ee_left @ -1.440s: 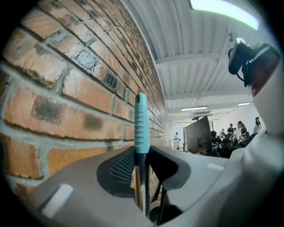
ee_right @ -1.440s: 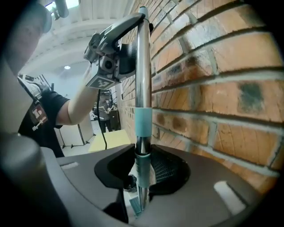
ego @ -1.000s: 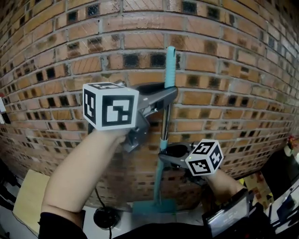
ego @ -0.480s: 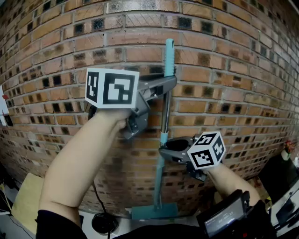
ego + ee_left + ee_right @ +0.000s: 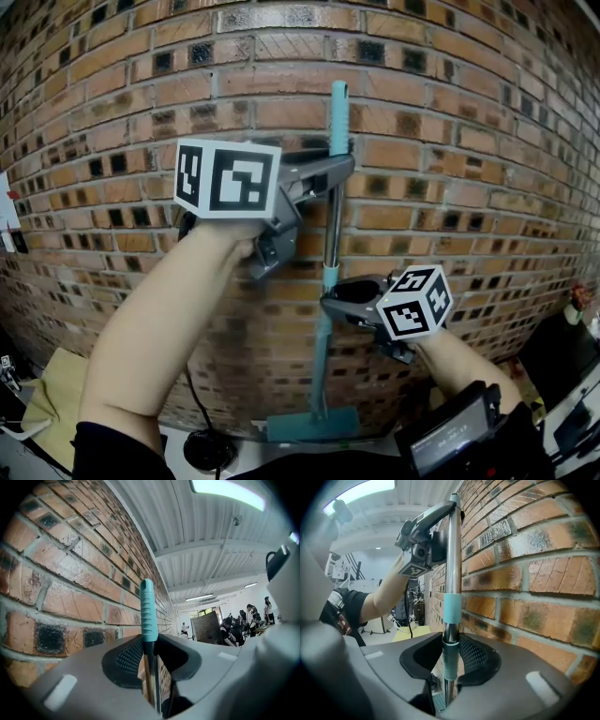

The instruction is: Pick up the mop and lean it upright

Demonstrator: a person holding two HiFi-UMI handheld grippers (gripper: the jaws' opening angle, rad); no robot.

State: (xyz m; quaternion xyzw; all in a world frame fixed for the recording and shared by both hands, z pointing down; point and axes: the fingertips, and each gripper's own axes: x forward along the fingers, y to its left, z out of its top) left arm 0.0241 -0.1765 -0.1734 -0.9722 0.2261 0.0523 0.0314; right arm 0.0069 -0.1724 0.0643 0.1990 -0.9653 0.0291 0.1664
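Item: teal-and-steel flat mop (image 5: 321, 366), upright, close against red brick wall (image 5: 469, 169). Left tongs (image 5: 336, 174) clamped just below its teal grip. Right tongs (image 5: 333, 306) clamped lower on shaft.

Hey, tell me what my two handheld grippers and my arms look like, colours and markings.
The left gripper and the right gripper are grey plastic clamps. Each carries a white cube printed with black square markers. Their pads are black and dimpled. A black short sleeve covers the left upper arm.
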